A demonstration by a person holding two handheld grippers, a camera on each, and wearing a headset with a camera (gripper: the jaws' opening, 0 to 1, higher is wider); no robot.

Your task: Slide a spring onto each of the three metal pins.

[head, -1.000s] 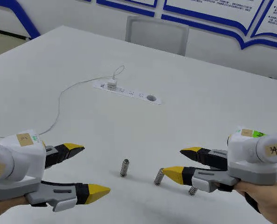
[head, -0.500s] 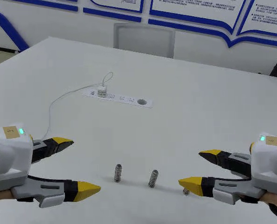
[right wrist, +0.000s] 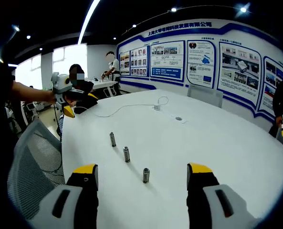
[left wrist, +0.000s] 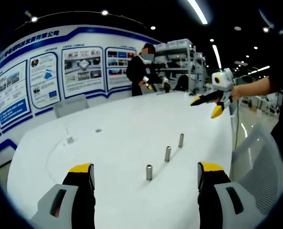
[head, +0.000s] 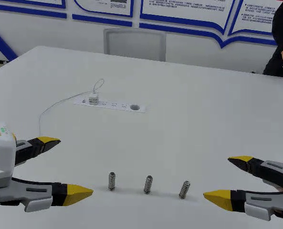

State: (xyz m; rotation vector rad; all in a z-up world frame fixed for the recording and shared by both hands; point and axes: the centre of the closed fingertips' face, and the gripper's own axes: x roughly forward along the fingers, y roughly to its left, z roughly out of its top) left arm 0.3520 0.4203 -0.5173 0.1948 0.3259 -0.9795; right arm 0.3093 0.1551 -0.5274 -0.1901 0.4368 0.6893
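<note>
**A:** Where are your tools?

**B:** My left tool point(head: 72, 166) hangs over the counter point(head: 203, 109), off to the left of the middle spring point(head: 148, 184) and slightly nearer me than it. Its jaws are spread wide with nothing between them. My right tool point(head: 220, 177) hangs to the right of the middle spring, also wide and empty. Both are well apart from it.

**A:** And the springs?

**B:** There are three, upright on the counter in one row. The left spring point(head: 111, 181) is near the middle spring on one side and the right spring point(head: 184, 189) is near it on the other, and none of them touch. I can't tell whether a pin runs up inside each coil. In my left gripper view the row runs away from between my jaws, with the right tool held up past its far end.

**A:** What lies beyond them?

**B:** Behind the middle spring, well apart, a white power strip point(head: 110, 103) lies flat. It has a small white plug point(head: 93, 99) at its left end, and a thin cable point(head: 60, 107) trails off to the left. Farther behind the middle spring a grey chair point(head: 134, 44) stands at the counter's far edge. Past that, blue-trimmed boards point(head: 179, 9) hang on the wall. Far off to the right of the middle spring stands a person point(head: 282, 43) in dark clothes.
</note>
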